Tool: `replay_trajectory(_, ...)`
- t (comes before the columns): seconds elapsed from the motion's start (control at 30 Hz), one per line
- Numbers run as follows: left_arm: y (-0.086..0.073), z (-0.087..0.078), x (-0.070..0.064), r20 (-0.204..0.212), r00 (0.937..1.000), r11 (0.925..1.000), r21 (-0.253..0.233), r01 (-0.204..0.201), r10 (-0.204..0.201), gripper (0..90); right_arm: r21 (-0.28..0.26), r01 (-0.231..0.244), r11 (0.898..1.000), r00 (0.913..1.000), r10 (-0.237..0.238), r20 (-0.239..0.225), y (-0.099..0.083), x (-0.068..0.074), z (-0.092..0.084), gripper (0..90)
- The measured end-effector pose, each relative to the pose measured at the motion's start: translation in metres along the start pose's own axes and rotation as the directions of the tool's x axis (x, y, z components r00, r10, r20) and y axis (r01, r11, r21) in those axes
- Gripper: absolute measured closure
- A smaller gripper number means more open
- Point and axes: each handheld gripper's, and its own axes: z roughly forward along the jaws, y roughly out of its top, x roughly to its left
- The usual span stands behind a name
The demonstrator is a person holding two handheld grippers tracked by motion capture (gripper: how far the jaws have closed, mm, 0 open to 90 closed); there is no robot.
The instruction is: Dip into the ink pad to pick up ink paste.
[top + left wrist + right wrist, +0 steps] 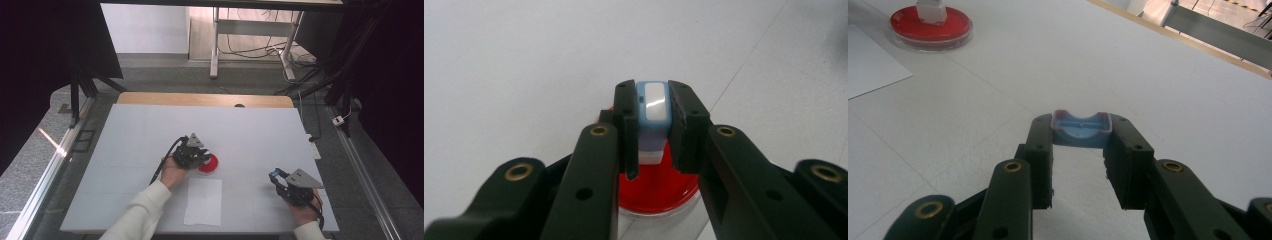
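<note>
A small blue-and-white block (pixel 652 107), like a stamp, stands on a round red pad in a clear dish (pixel 659 192). My left gripper (pixel 652 95) is shut on its sides from above. In the high view this gripper (pixel 201 156) sits mid-table over the red dish (pixel 210 166). My right gripper (pixel 275 175) hovers low at the right front, shut on a small curved blue cap (pixel 1081 129) held between its tips (pixel 1081 122). From the right gripper view the red dish (pixel 930 25) lies far left with the block's white base (pixel 931 10) on it.
A white sheet of paper (pixel 203 201) lies flat near the front edge, just below the dish, and shows as a corner (pixel 870 65) in the right gripper view. The white tabletop (pixel 150 130) ends at a wooden strip (pixel 200 98) at the back.
</note>
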Motion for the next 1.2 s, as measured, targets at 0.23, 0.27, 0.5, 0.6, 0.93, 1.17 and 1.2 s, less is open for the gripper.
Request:
replay_trajectory(0.23, 0.000, 0.002, -0.001, -0.008, 0.9998, 0.9997, 0.018, -0.016, 0.016, 75.9, 0.004, -0.001, 1.000, 1.0000, 0.001, 0.003, 0.000, -0.001, -0.001, 65.1)
replay_trajectory(0.27, 0.000, 0.002, -0.001, -0.008, 0.9998, 0.9997, 0.019, -0.016, 0.016, 75.9, 0.001, -0.002, 1.000, 1.0000, 0.002, 0.003, 0.000, 0.000, -0.001, 65.1)
replay_trajectory(0.5, -0.002, 0.003, -0.002, -0.007, 0.9999, 0.9998, 0.016, -0.014, 0.014, 76.1, -0.001, -0.002, 1.000, 1.0000, 0.002, 0.001, 0.000, 0.000, 0.000, 65.1)
replay_trajectory(0.6, -0.002, 0.003, -0.001, -0.005, 0.9999, 0.9997, 0.017, -0.015, 0.015, 76.1, -0.001, 0.000, 1.000, 1.0000, 0.000, 0.000, 0.000, 0.000, 0.000, 65.1)
replay_trajectory(0.93, 0.000, -0.003, 0.000, 0.014, 0.9998, 0.9999, 0.001, -0.010, 0.010, 75.8, -0.003, -0.003, 1.000, 1.0000, 0.003, 0.001, 0.000, 0.000, 0.000, 65.1)
replay_trajectory(1.17, 0.010, -0.025, -0.002, 0.007, 0.9999, 0.9975, -0.069, -0.013, 0.013, 75.7, 0.000, -0.003, 1.000, 1.0000, 0.003, 0.003, 0.001, -0.001, -0.001, 65.1)
replay_trajectory(1.2, 0.011, -0.027, -0.002, 0.008, 0.9999, 0.9973, -0.072, -0.013, 0.014, 75.8, 0.000, -0.003, 1.000, 1.0000, 0.003, 0.003, 0.001, -0.001, -0.001, 65.1)
